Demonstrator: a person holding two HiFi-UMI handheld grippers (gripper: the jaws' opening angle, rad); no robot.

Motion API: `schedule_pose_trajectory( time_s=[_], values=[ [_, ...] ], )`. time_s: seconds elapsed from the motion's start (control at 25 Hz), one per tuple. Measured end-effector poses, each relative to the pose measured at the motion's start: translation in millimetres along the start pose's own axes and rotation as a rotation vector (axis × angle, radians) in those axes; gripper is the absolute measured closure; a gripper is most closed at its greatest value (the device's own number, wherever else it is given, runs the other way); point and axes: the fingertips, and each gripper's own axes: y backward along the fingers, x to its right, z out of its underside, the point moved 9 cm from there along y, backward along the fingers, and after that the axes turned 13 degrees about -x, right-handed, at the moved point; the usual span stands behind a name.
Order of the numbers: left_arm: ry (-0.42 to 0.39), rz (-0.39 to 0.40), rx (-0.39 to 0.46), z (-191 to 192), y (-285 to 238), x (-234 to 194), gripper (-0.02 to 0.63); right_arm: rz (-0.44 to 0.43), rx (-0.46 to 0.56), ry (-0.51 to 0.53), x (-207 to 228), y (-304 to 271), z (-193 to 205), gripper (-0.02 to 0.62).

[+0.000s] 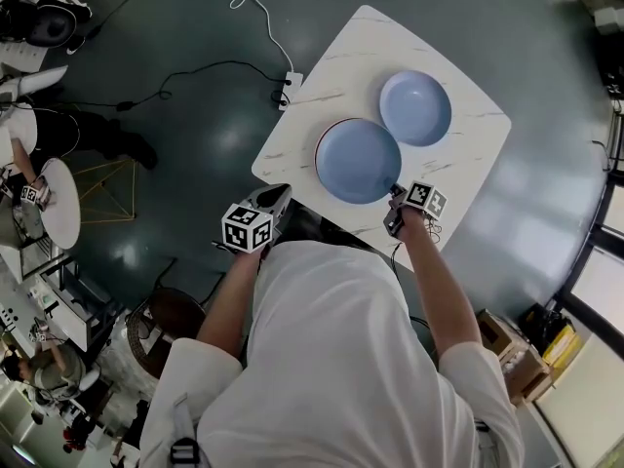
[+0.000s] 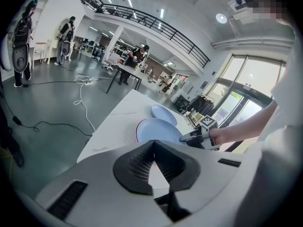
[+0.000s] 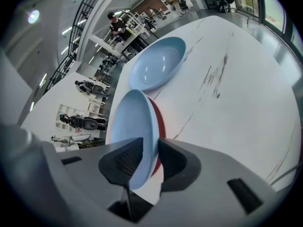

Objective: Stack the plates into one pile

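Nearest me, low in the head view, the left gripper hovers shut and empty off the table's left corner. Right of it, the right gripper has its jaws half apart around the near rim of the larger plate, seemingly not pinching it. Red shows under that plate's edge, and I can't tell whether that is another plate. Farther, upper right, the smaller plate lies just beside it. I count two blue plates and no pile yet, so the stacking looks undone.
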Motion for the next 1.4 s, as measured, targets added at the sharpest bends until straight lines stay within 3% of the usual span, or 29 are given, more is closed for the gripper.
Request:
schedule_pose_trajectory(
  time_s=[0.12, 0.32, 1.0, 1.4],
  values=[
    [-0.013, 0.017, -0.006, -4.6, -3.4, -0.6, 0.594, 0.022, -0.033, 0.068, -2.6, 4.0, 3.1, 0.464],
    [-0.037, 0.055, -0.031, -10.0, -13.6, -5.7, 0.594, 0.071, -0.044, 0.157, -1.6, 12.5, 9.4, 0.445],
    [-0.201, 0.165, -0.148, -58.2, -54.7, -8.8, 0.594, -0.05, 0.129, 0.011, 13.4, 47.5, 30.8, 0.451],
    [-0.281, 0.214, -0.243, -88.1, -77.9, -15.8, 0.592, -0.047, 0.233, -0.086, 21.6, 50.9, 45.7, 0.558]
  ],
)
